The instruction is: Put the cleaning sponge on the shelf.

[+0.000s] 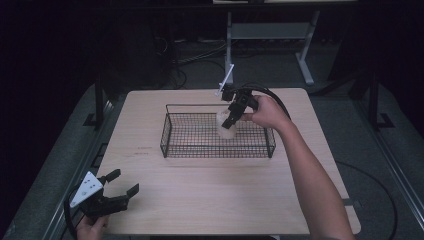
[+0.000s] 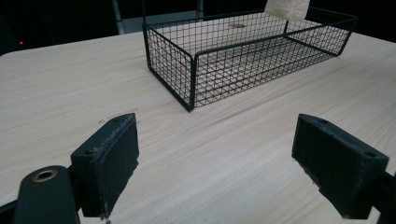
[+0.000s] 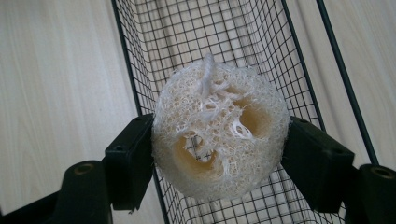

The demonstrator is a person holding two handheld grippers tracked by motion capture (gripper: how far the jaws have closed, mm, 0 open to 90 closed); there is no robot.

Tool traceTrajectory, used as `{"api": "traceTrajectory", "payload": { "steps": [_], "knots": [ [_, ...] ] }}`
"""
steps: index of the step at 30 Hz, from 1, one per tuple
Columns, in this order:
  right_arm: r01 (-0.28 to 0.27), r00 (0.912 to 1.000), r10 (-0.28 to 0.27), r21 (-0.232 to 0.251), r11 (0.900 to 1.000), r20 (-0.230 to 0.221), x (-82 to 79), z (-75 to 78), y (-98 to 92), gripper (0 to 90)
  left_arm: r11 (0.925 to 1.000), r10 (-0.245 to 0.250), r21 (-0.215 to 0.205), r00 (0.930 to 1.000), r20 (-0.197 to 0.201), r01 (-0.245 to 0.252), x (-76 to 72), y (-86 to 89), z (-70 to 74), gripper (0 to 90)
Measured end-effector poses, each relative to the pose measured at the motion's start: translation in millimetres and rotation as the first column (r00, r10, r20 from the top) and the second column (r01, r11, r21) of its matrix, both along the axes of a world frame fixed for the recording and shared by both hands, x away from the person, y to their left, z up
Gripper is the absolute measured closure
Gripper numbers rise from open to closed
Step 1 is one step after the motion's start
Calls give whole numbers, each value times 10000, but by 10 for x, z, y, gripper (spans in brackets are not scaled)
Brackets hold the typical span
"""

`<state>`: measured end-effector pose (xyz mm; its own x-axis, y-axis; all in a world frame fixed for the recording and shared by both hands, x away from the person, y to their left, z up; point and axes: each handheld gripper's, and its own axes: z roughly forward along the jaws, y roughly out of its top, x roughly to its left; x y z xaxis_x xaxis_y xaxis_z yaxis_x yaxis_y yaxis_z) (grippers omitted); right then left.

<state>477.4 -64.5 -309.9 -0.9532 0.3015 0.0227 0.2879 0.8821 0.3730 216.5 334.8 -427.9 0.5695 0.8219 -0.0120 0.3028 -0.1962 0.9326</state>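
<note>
The right gripper (image 3: 217, 161) squeezes a round, pale cream loofah sponge (image 3: 219, 133) between its two black jaws, holding it up over the black wire basket (image 1: 172, 140) on the light wooden table (image 1: 210, 195). The sponge looks rough and stringy like a net, with a few yellowish holes in its flat face and a little white tuft on top. The left gripper (image 1: 121, 183) sits near the table's front corner with its jaws wide apart and nothing in them.
</note>
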Motion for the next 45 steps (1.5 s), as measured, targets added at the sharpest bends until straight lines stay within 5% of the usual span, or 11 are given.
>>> {"api": "traceTrajectory", "payload": {
  "steps": [45],
  "knots": [
    [173, 9958, -190, -194, 9997, -898, 223, -702, 1, 287, 10000, -60, 43, 10000, -44, 60, 1, -15, -3, 139]
  ]
}}
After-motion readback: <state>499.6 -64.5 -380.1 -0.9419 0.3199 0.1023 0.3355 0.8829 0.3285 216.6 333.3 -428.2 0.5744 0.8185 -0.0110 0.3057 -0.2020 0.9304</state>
